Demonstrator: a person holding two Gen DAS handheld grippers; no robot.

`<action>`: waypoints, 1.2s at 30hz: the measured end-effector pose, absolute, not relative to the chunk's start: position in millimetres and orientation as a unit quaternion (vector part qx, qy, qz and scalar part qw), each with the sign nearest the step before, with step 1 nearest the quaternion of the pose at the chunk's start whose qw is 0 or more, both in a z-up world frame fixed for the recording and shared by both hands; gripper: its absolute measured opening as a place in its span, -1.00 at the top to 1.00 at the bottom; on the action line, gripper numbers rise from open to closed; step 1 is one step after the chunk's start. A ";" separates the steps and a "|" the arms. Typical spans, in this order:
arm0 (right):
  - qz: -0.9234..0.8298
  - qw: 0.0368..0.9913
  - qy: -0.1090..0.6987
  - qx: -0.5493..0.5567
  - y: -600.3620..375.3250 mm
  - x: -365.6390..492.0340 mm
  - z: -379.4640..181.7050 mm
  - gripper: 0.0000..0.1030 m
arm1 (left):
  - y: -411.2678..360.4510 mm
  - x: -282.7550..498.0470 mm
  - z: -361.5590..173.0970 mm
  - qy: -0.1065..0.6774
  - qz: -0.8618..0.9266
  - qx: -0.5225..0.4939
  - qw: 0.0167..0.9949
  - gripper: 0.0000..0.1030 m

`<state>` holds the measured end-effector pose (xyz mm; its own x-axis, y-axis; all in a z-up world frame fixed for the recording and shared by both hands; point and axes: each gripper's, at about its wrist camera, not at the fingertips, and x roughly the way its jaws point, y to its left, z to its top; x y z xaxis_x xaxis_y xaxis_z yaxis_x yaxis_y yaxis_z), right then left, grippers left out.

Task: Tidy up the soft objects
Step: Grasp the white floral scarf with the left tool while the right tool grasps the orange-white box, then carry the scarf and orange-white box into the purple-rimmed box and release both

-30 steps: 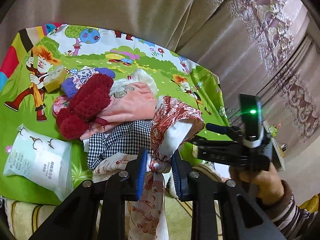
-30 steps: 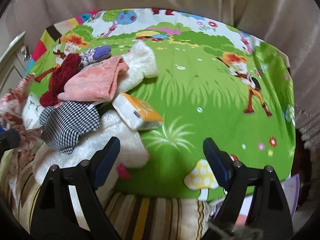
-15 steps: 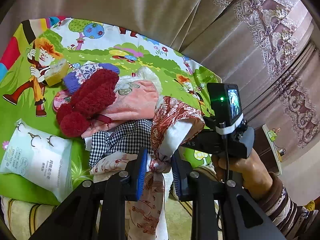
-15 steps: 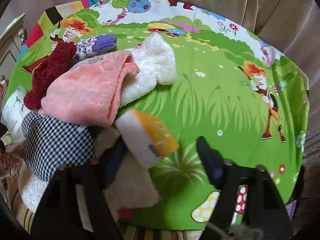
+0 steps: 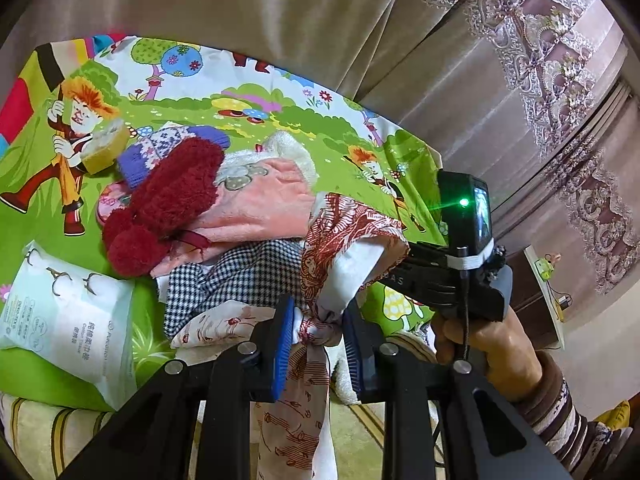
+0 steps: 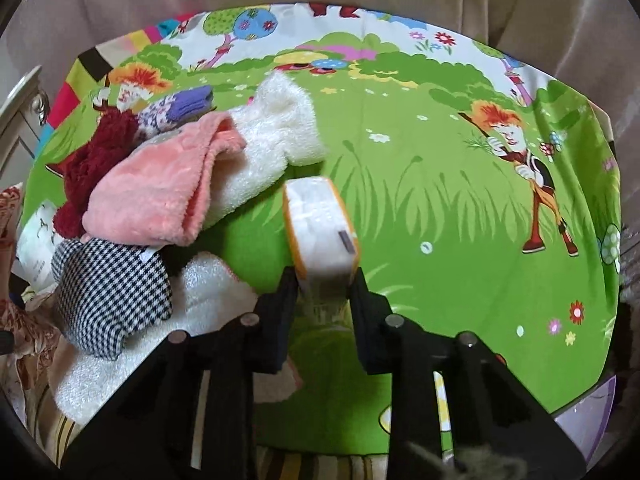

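Beige curtains point(image 5: 248, 20) behind; cartoon-print green cover point(image 6: 420, 184) spread over the desk, carrying a heap of soft things.

Left gripper point(image 5: 316, 334) closed down on a red-and-white patterned cloth point(image 5: 344, 236), blue-padded fingers point(image 5: 282, 340) pinching a bunched knot of it; cloth rising ahead of the fingers and hanging down below them. Just ahead and left of those fingers: black-and-white checked cloth point(image 5: 236, 276), pink fleece point(image 5: 260, 208), dark red fuzzy knit point(image 5: 168, 204), purple patterned sock point(image 5: 172, 144). Further left, white wipes pack point(image 5: 68, 320) lying flat near the cover's edge.

Right gripper point(image 6: 324, 292) narrowed onto an orange-edged tissue pack point(image 6: 320, 232), both fingers point(image 6: 286, 300) pressed against its near end, pack sticking forward and up. Left of these fingers: white fluffy towel point(image 6: 276, 136), with the pink fleece and checked cloth lying over it. Right of the fingers, bare green cover.

From the left wrist view, right hand point(image 5: 484, 340) wrapped round the gripper handle, wrist low, sleeve striped, tool levelled toward the heap.
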<state>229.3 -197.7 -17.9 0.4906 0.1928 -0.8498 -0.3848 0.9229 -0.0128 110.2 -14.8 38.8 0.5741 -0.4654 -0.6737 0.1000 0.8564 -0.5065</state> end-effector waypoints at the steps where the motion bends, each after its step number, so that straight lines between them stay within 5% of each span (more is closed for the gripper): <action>1: 0.167 0.860 0.473 -0.096 -201.6 227.2 -15.0 0.43 | -16.3 110.2 39.8 0.431 -0.166 -0.211 0.862 0.51; 36: 0.061 0.891 0.449 -0.002 -377.8 97.2 36.3 0.44 | -159.9 114.8 51.7 0.468 -0.298 -0.189 0.810 0.51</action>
<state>97.2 -377.8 36.3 0.5885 0.1076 -0.8013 -0.1115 0.9924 0.0514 114.8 -159.9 51.7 0.3833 -0.6599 -0.6462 0.3057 0.7509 -0.5854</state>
